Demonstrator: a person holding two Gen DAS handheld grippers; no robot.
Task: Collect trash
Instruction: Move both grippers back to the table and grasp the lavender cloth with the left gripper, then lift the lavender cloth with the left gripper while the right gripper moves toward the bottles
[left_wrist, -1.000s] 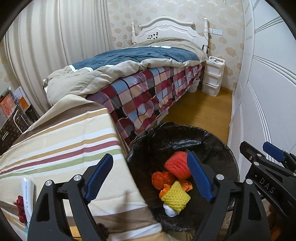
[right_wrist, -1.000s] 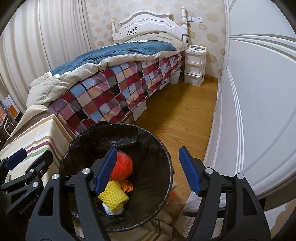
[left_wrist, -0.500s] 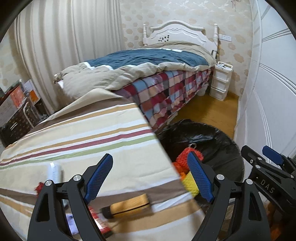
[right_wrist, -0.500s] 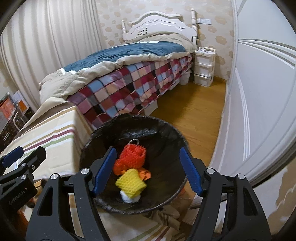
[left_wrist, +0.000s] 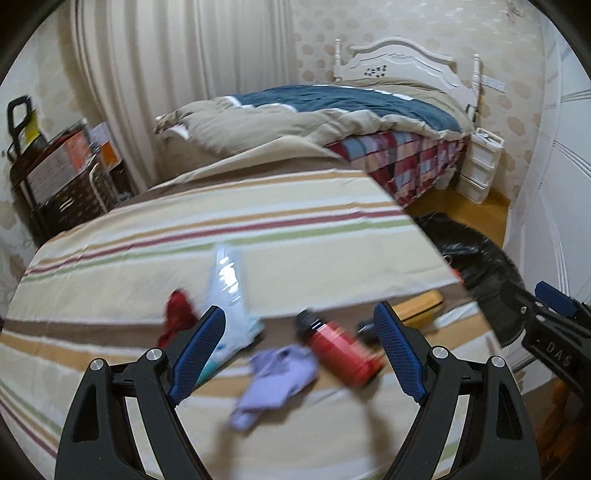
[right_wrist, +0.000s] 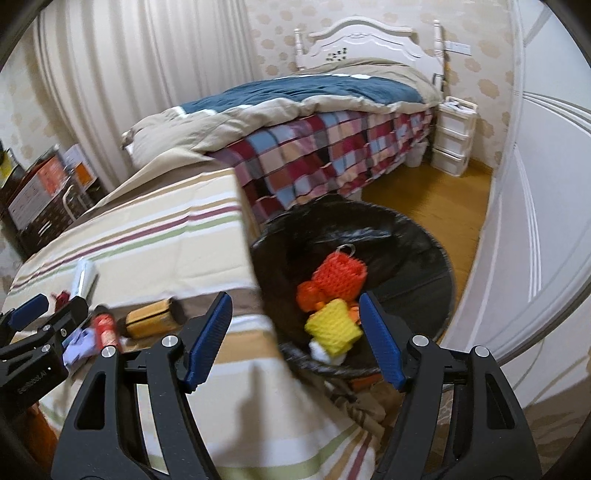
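Note:
My left gripper (left_wrist: 299, 350) is open and empty above the striped tablecloth (left_wrist: 184, 266). Under it lie a red can (left_wrist: 341, 352), a crumpled purple wrapper (left_wrist: 275, 380), a white tube (left_wrist: 231, 295), a red scrap (left_wrist: 177, 314) and a yellow-brown box (left_wrist: 419, 304). My right gripper (right_wrist: 293, 341) is also open and empty, at the table's right edge beside the black-lined trash bin (right_wrist: 413, 236). In the bin lie an orange foam net (right_wrist: 340, 275), a yellow foam net (right_wrist: 334, 326) and a white piece. The bin (left_wrist: 476, 254) shows at the right in the left wrist view.
A bed (right_wrist: 314, 122) with a checked cover stands behind the table. White drawers (right_wrist: 452, 140) sit by the headboard. A white wardrobe (right_wrist: 546, 184) lines the right side, with wooden floor (right_wrist: 424, 195) before it. Boxes and a dark rack (left_wrist: 62, 177) stand at the far left.
Both grippers have swung left, away from the bin toward the table. The can, purple wrapper and tube have come under the left gripper. Both sets of jaws stay open.

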